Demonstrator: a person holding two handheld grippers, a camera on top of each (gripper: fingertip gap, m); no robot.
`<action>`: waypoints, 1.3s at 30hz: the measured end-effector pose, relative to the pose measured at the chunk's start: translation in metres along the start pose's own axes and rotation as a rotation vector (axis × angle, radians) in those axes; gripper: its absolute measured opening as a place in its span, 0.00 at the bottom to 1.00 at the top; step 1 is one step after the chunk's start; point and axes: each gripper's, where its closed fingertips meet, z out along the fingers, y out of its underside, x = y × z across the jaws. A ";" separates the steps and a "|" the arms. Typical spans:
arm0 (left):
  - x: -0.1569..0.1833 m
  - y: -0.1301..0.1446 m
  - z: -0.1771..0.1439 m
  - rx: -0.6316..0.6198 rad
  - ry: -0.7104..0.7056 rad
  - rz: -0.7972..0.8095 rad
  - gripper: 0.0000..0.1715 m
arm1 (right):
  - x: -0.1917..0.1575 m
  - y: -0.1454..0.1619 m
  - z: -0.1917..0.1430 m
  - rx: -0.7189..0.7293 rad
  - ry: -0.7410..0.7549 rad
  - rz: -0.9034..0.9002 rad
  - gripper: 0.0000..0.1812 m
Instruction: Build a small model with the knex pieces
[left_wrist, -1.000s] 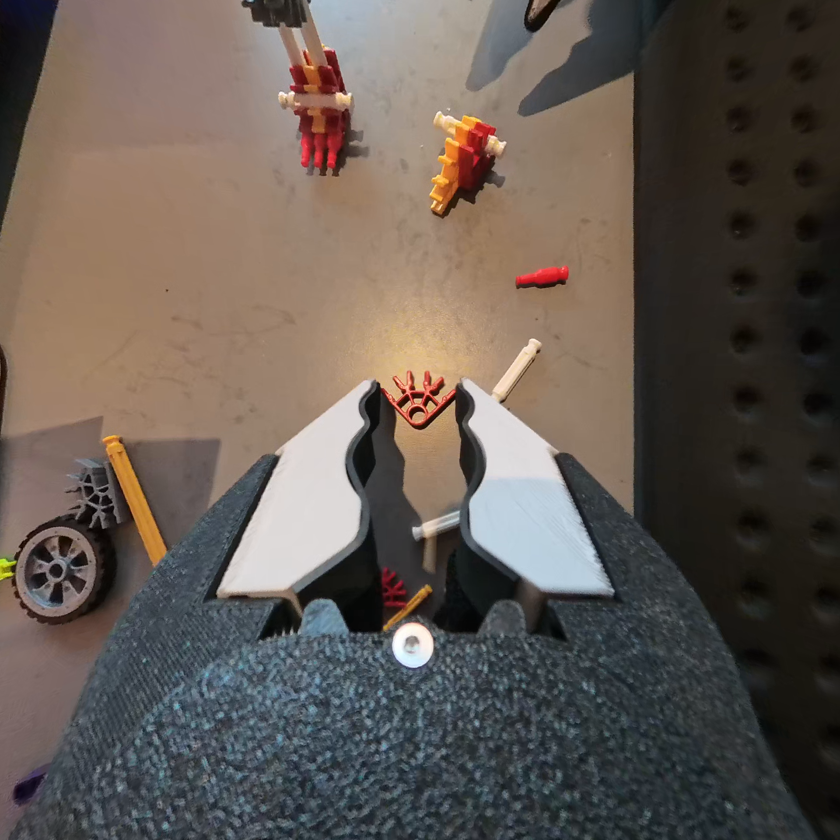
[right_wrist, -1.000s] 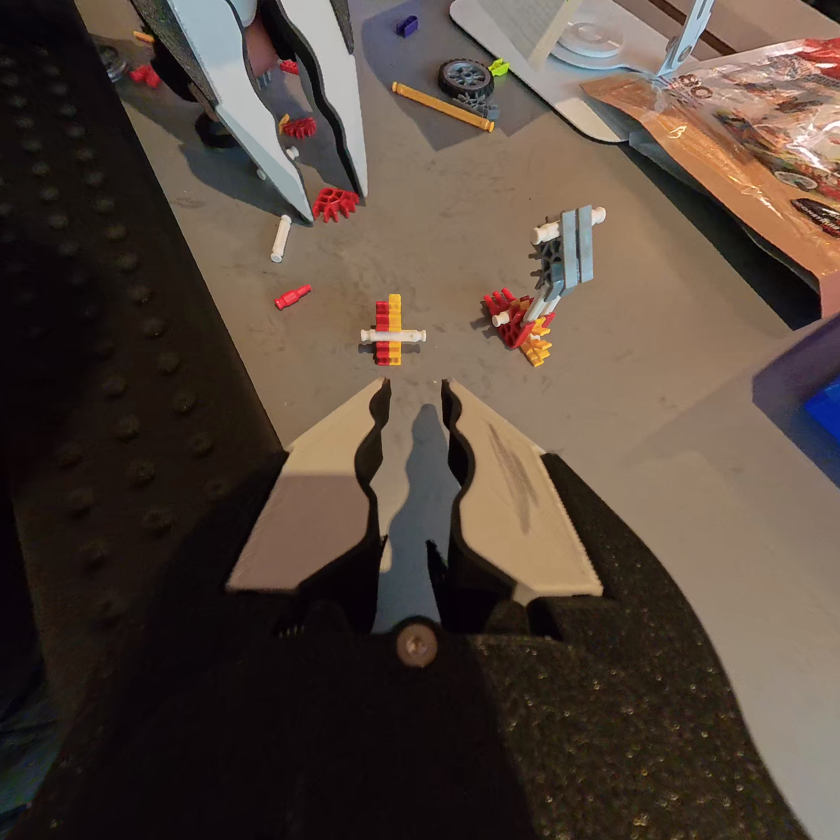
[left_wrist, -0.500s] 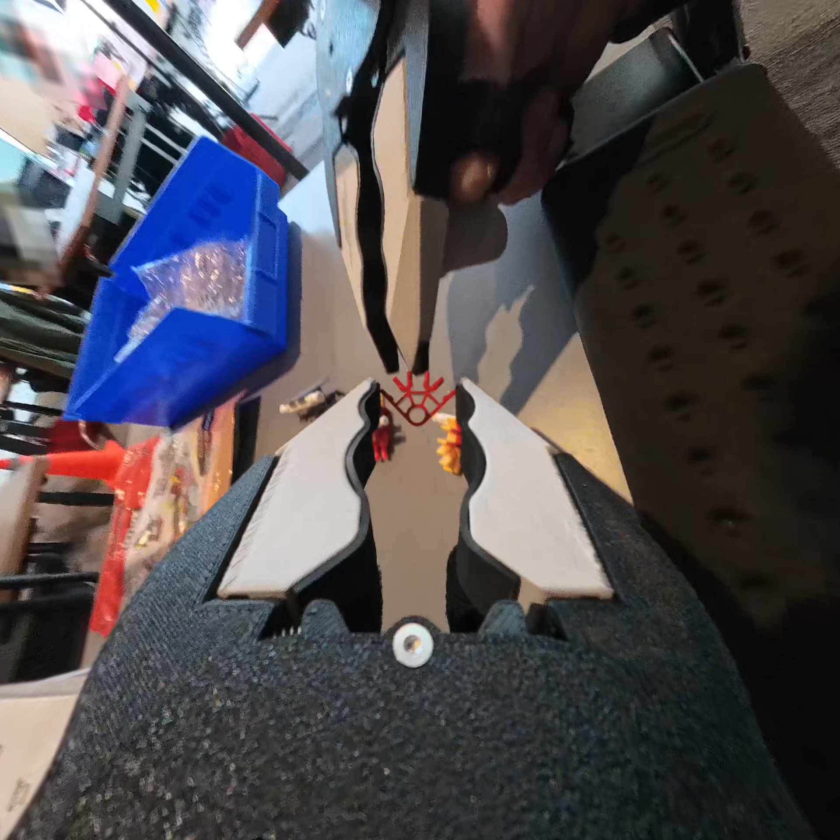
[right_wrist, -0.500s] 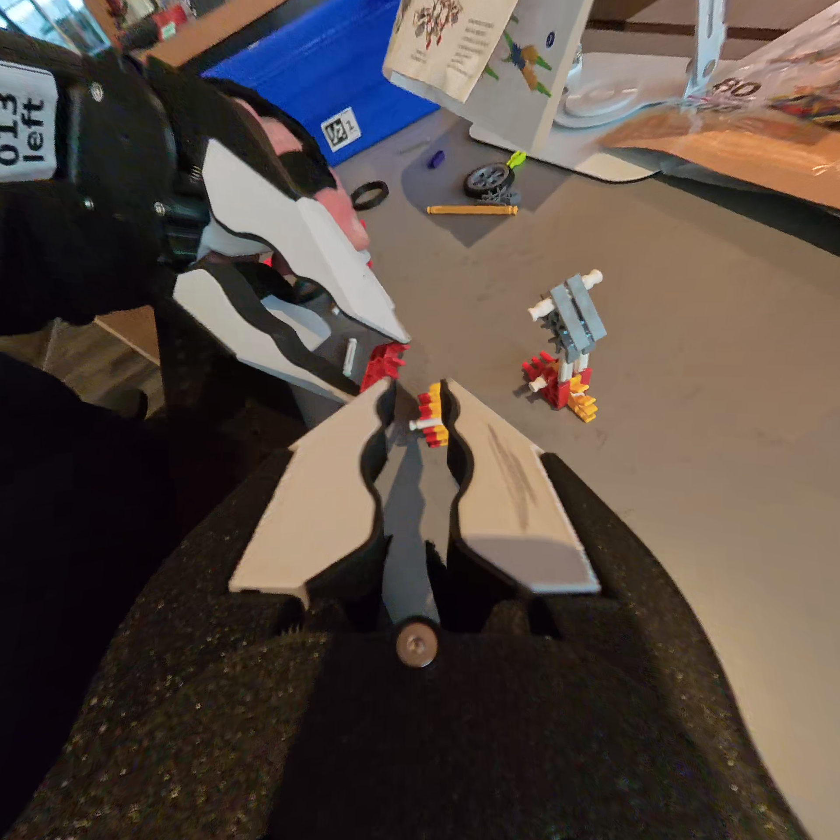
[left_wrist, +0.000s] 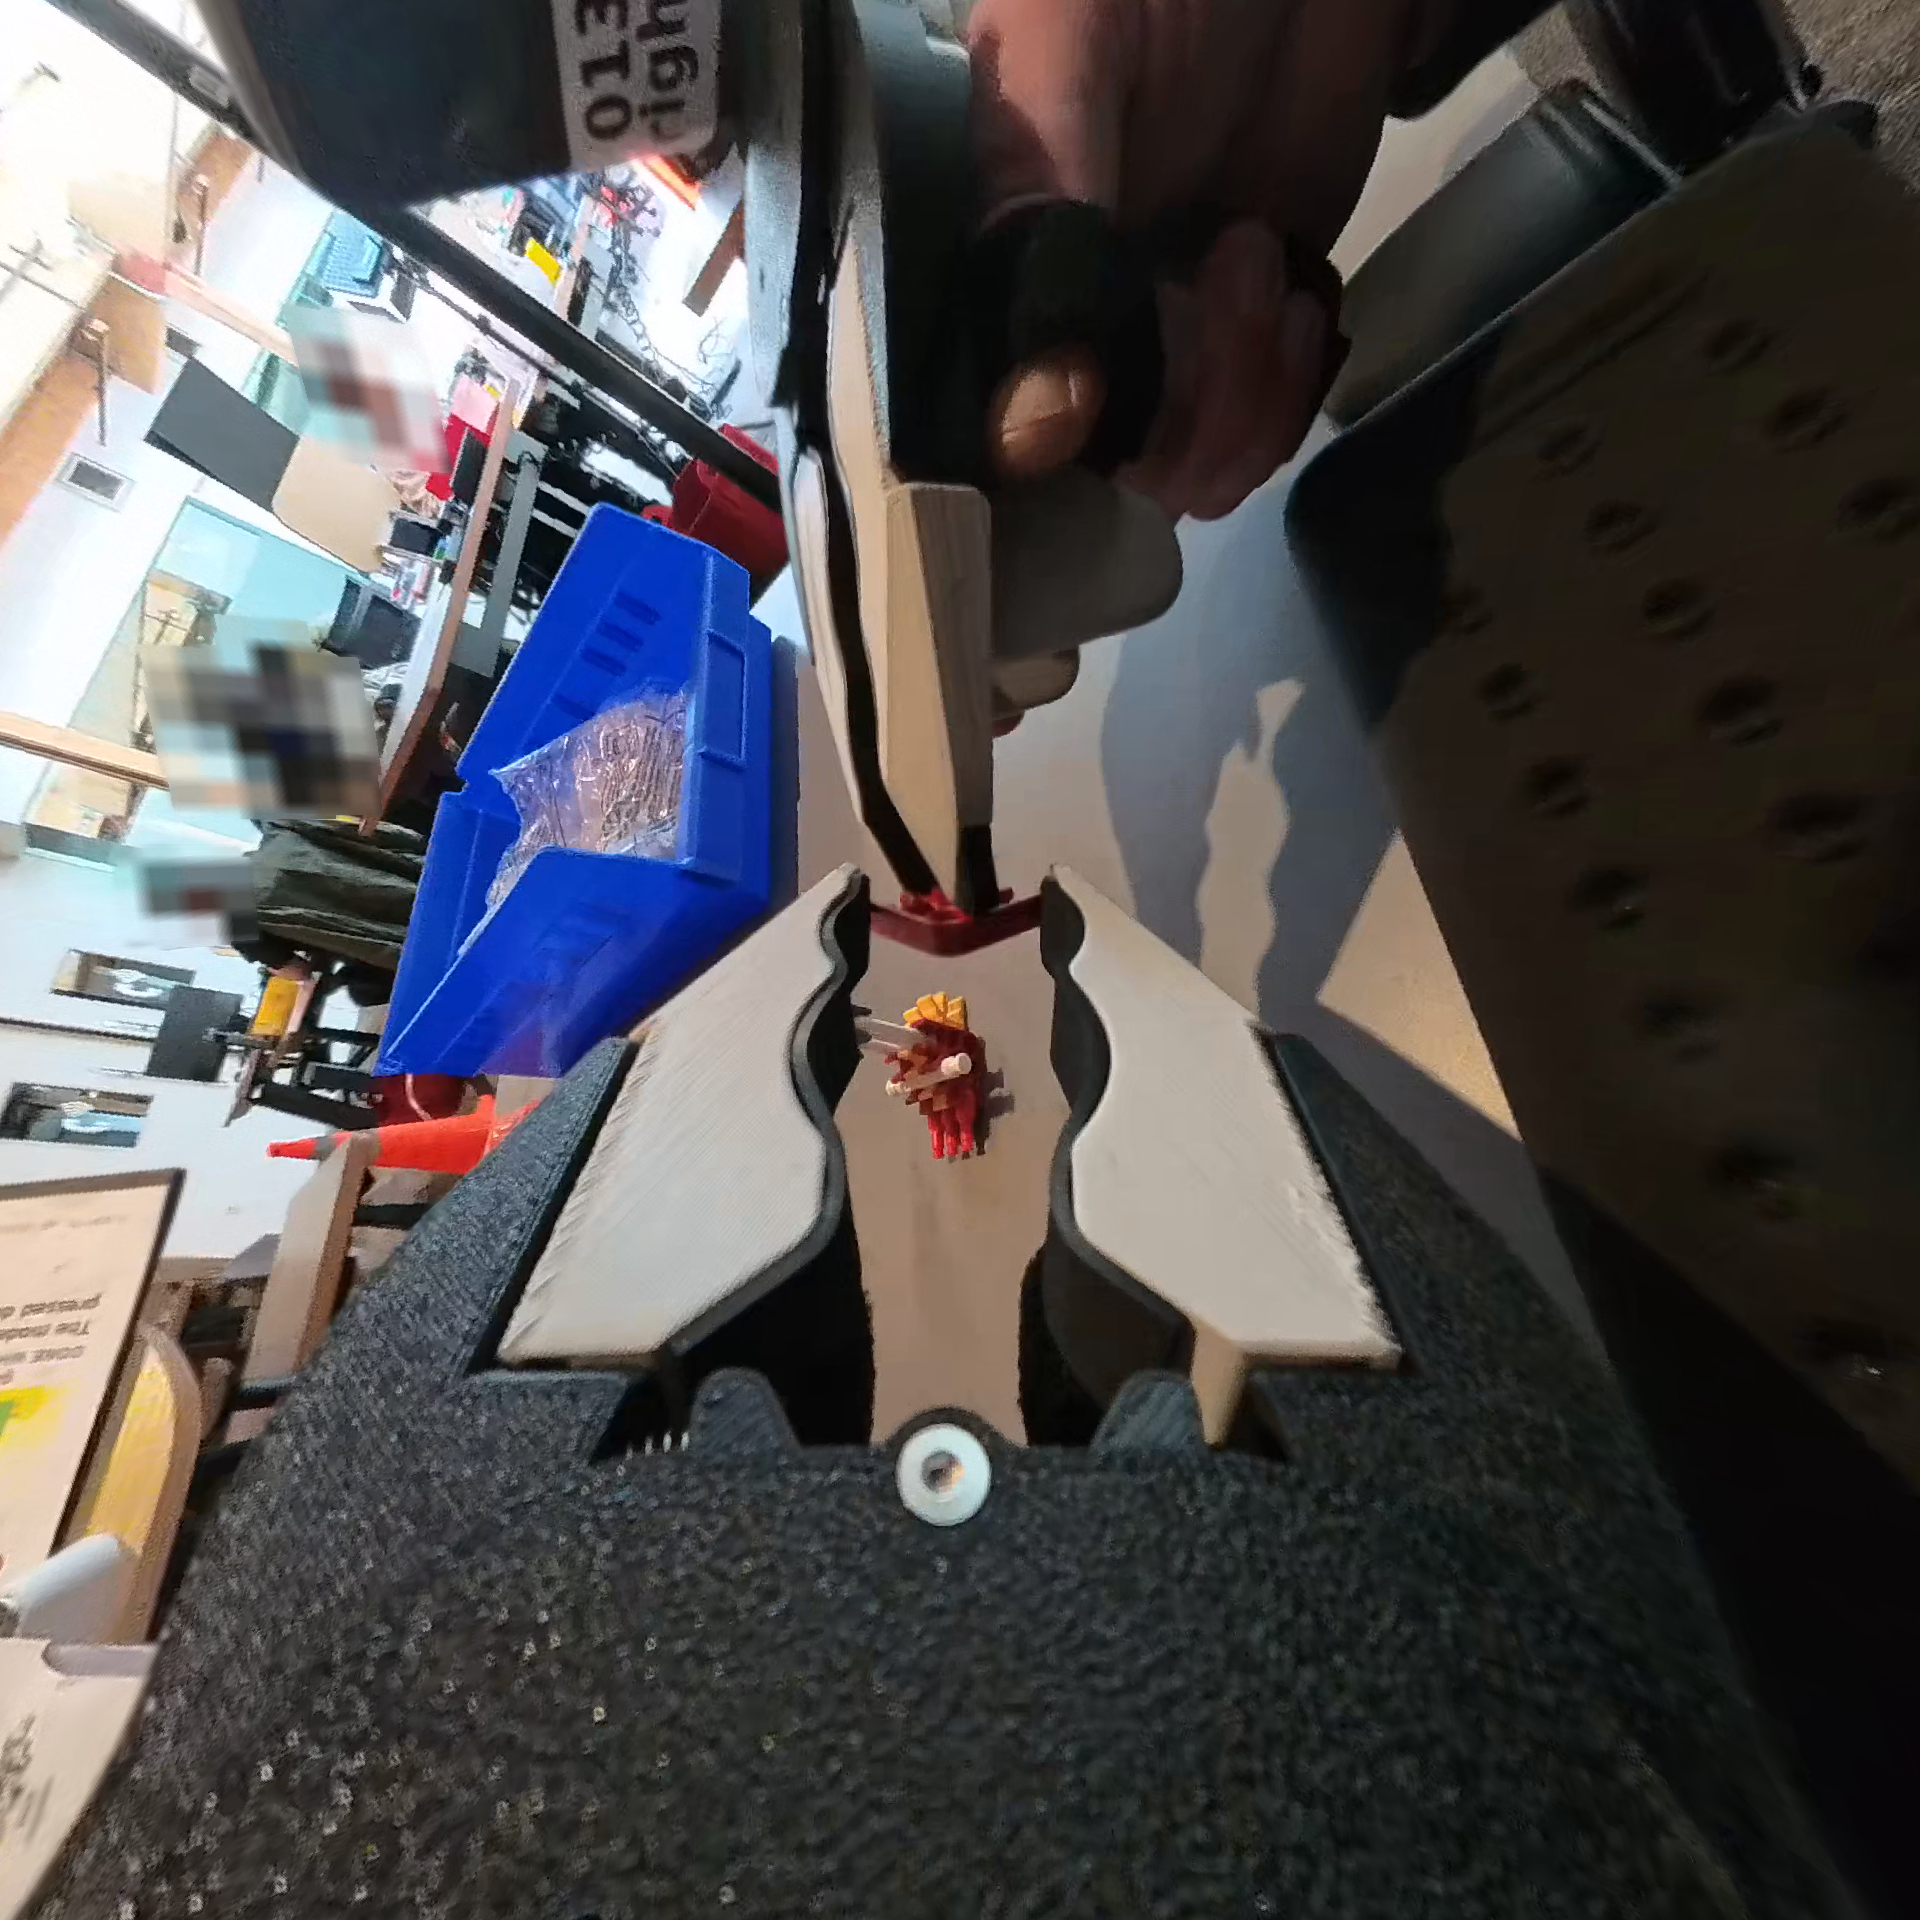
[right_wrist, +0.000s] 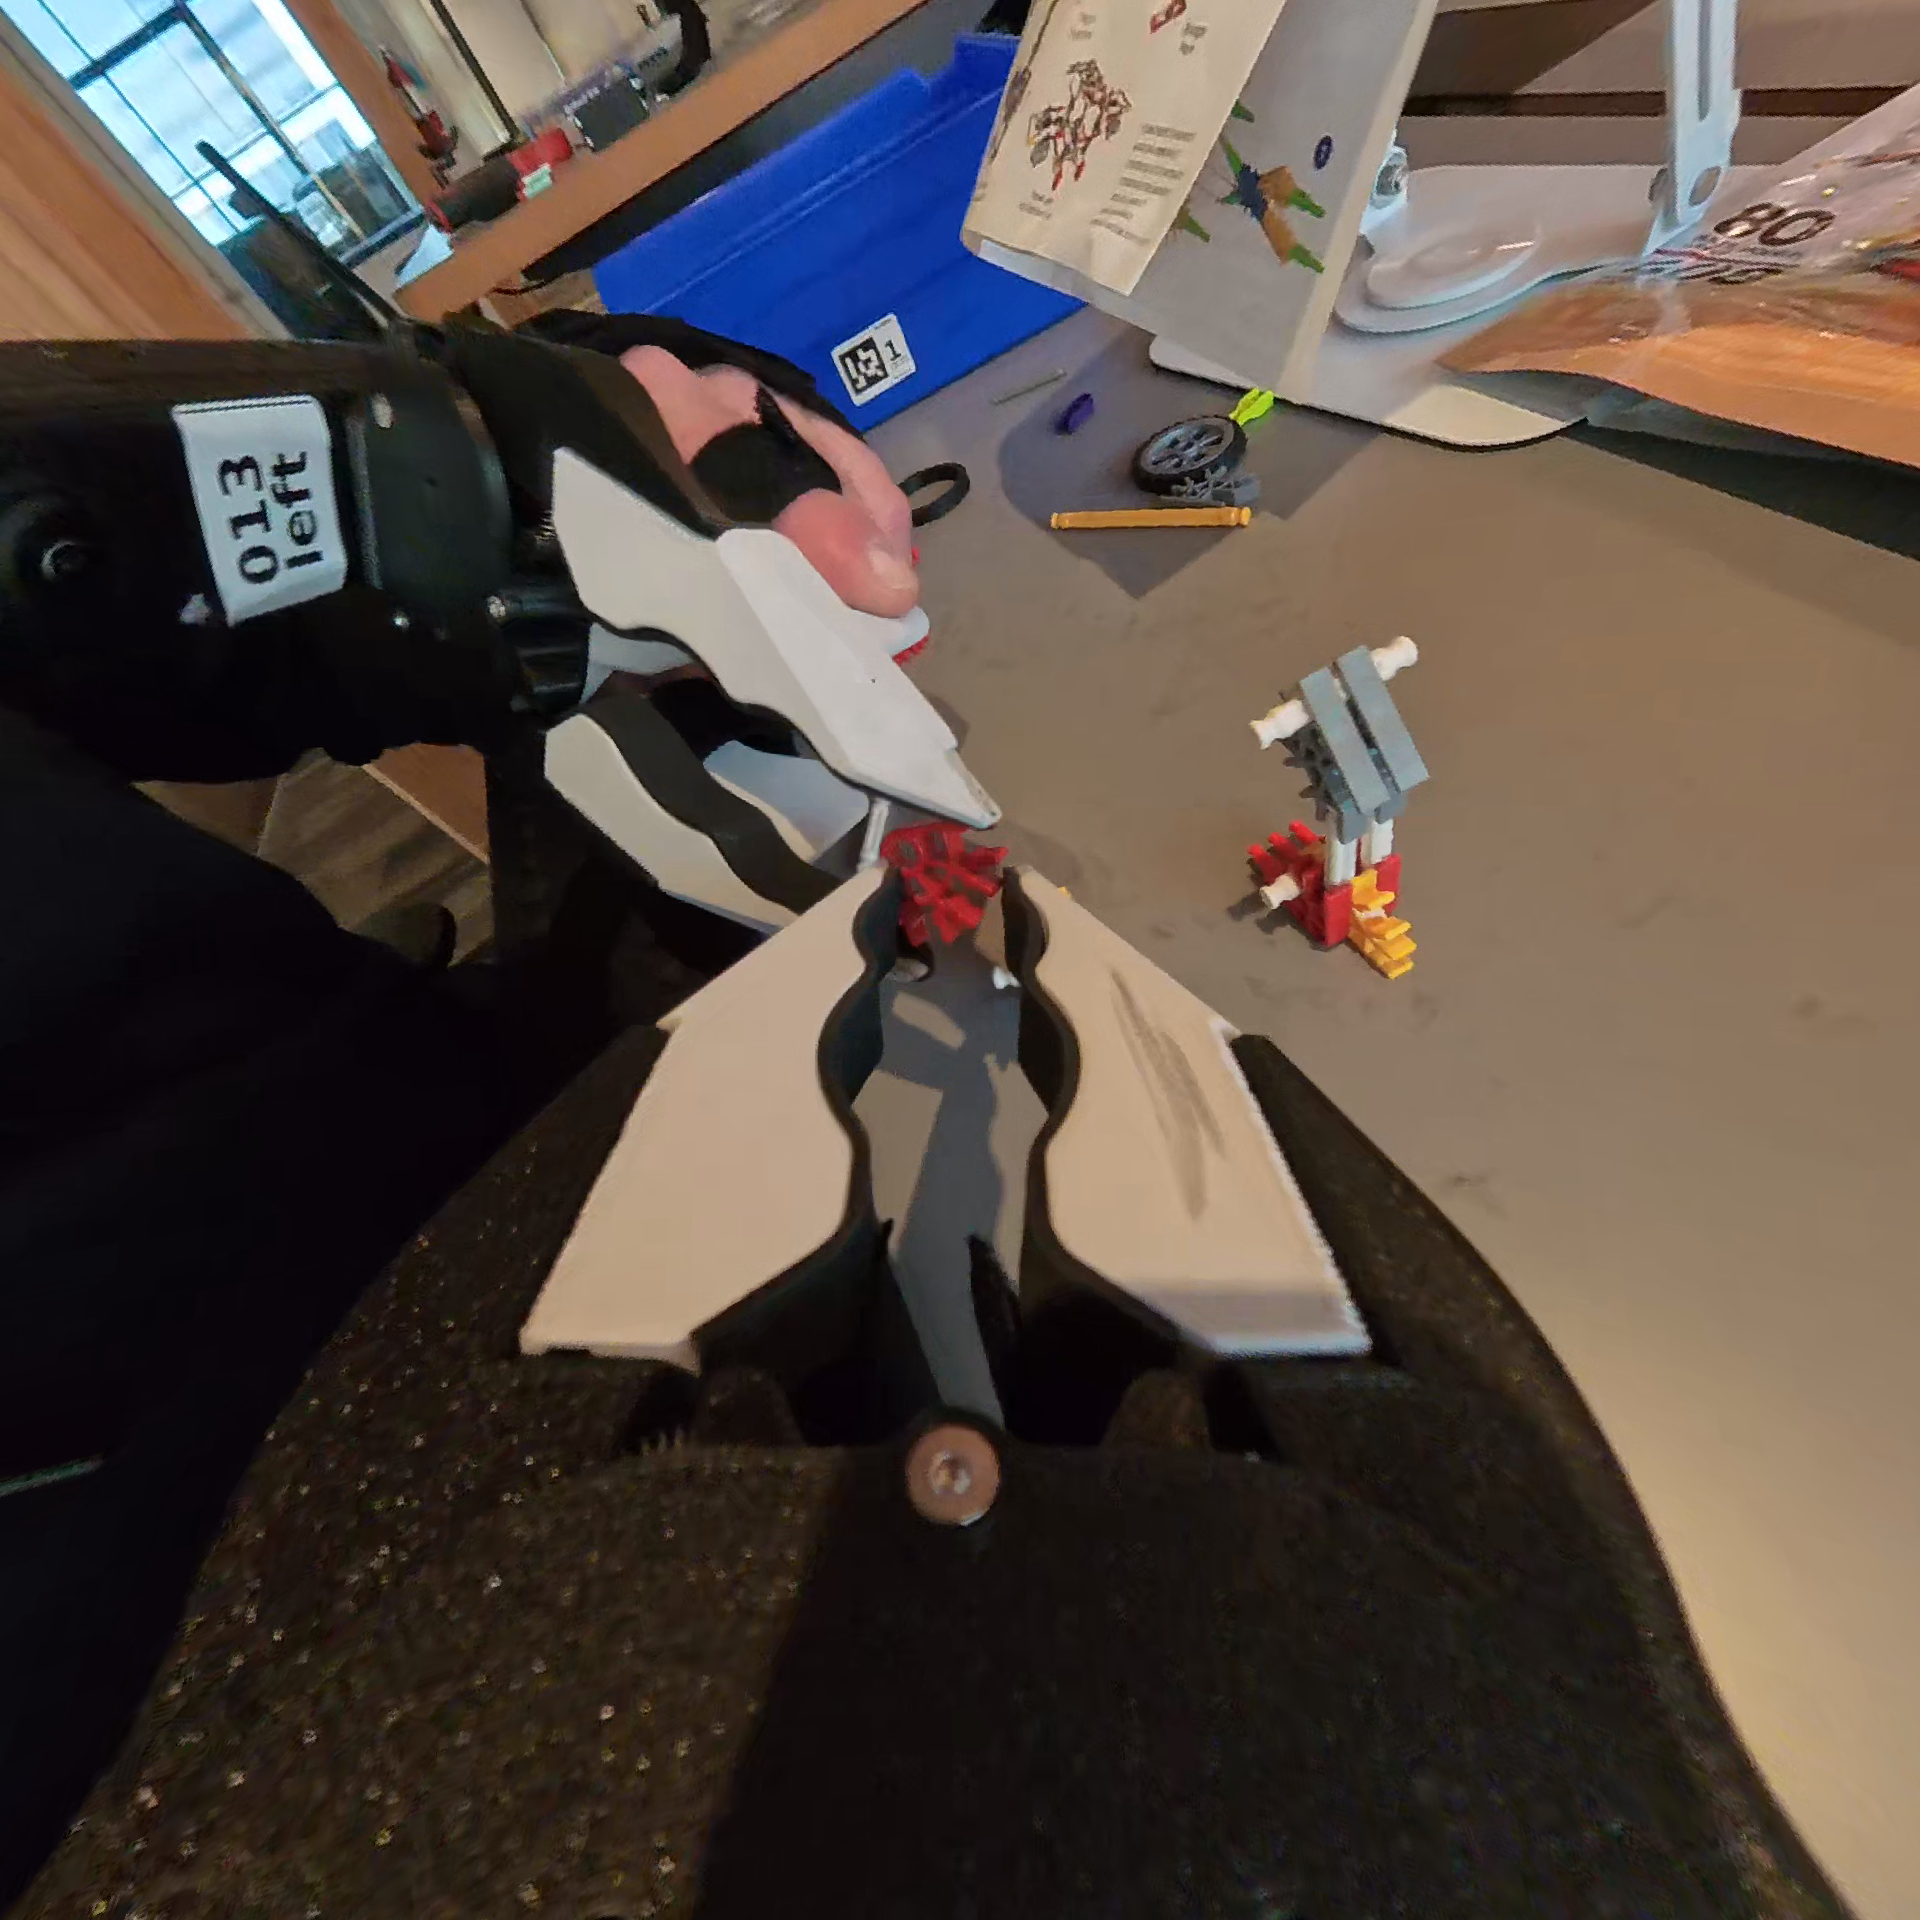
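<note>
Up above the grey counter, the left tool held a small red connector piece clamped across its two tips, the piece spanning the gap from one tip to the other with its spiky side turned away toward the other tool. The right tool had its tips just apart and set around that same red connector piece, which sat at the mouth of the gap; whether the pads actually pressed on it could not be told. In the left wrist view the right tool came in from above, its narrow tips meeting the piece's far edge almost at right angles to the left tool's line. So the two tools met nose to nose on one piece, well clear of the counter. Below them, between the left tool's fingers, lay a red-and-yellow cluster on white rods; farther off stood a small grey-topped assembly, a wheel and a yellow rod, near a blue bin.
</note>
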 end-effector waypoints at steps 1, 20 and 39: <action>0.001 0.000 0.000 -0.001 0.000 0.012 0.15 | 0.001 -0.001 0.001 0.005 0.005 0.000 0.09; 0.003 0.041 -0.010 -0.074 0.234 -0.276 0.23 | 0.036 0.003 0.000 -0.070 0.161 -0.112 0.02; 0.048 0.065 0.003 -0.145 0.465 -0.385 0.10 | 0.042 0.044 0.017 -0.309 0.313 -0.580 0.03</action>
